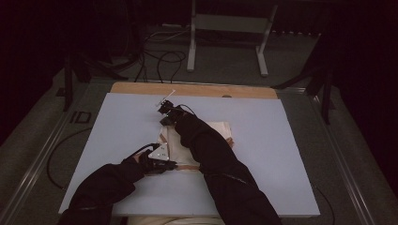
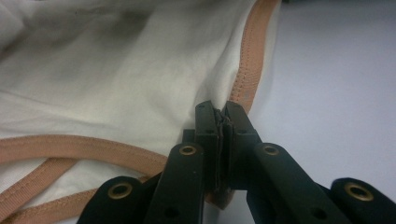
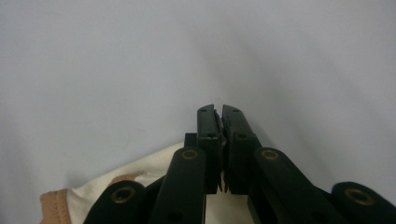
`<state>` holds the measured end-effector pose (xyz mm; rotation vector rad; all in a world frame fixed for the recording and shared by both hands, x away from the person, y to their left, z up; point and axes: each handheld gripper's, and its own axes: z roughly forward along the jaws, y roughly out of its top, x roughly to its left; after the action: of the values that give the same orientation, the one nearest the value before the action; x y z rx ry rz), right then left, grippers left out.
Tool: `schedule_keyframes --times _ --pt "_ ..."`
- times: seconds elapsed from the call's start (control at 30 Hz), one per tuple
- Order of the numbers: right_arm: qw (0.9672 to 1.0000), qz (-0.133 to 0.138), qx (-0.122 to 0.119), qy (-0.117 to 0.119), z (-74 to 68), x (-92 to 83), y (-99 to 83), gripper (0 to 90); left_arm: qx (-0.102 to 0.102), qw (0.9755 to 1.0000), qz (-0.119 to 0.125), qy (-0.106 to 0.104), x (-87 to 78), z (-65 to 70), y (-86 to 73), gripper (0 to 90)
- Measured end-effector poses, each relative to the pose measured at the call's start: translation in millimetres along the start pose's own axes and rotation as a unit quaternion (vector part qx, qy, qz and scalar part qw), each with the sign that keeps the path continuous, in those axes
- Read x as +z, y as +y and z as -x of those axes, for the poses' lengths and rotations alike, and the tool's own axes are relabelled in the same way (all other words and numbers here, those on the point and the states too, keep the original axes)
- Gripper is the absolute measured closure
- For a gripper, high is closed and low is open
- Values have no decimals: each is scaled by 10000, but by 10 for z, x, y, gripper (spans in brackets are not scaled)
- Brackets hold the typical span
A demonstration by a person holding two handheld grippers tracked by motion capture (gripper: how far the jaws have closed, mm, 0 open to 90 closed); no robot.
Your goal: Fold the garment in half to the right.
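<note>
Cloth point(image 1: 213, 136), cream-white with a tan binding along its edges, lies near the middle of your desk point(image 1: 117, 126), on the pale blue board that covers it; both your dark sleeves reach in from the near edge. Your left gripper point(image 1: 158, 159) sits at the cloth's near left corner; in the left gripper view its jaws are pressed together on the tan binding point(image 2: 247, 60), which runs up from between them along the cloth's edge, with bare blue board to the right of it. Your right gripper point(image 1: 166, 108) lies beyond the cloth's far left corner, toward the far edge of the desk, with your right forearm crossing over the cloth; in the right gripper view its jaws stand together with only a hairline gap, and a fold of the cloth point(image 3: 140, 177) shows just under them, though you cannot tell from this whether any fabric is caught between them.
</note>
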<state>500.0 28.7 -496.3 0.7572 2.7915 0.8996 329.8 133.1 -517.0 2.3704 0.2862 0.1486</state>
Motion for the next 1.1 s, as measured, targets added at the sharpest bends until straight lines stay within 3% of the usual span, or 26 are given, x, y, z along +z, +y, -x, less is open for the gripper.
schedule_keyframes --times 0.27,0.53,1.1 --pt "9998 205 22 55 11 -114 -4 875 152 9999 -4 43 -73 17 65 873" --pt "9992 390 -13 8 23 -297 -5 875 160 9999 -1 37 -93 25 108 873" --pt "9976 695 42 -10 108 -652 -92 875 411 9992 31 6 -162 61 340 872"
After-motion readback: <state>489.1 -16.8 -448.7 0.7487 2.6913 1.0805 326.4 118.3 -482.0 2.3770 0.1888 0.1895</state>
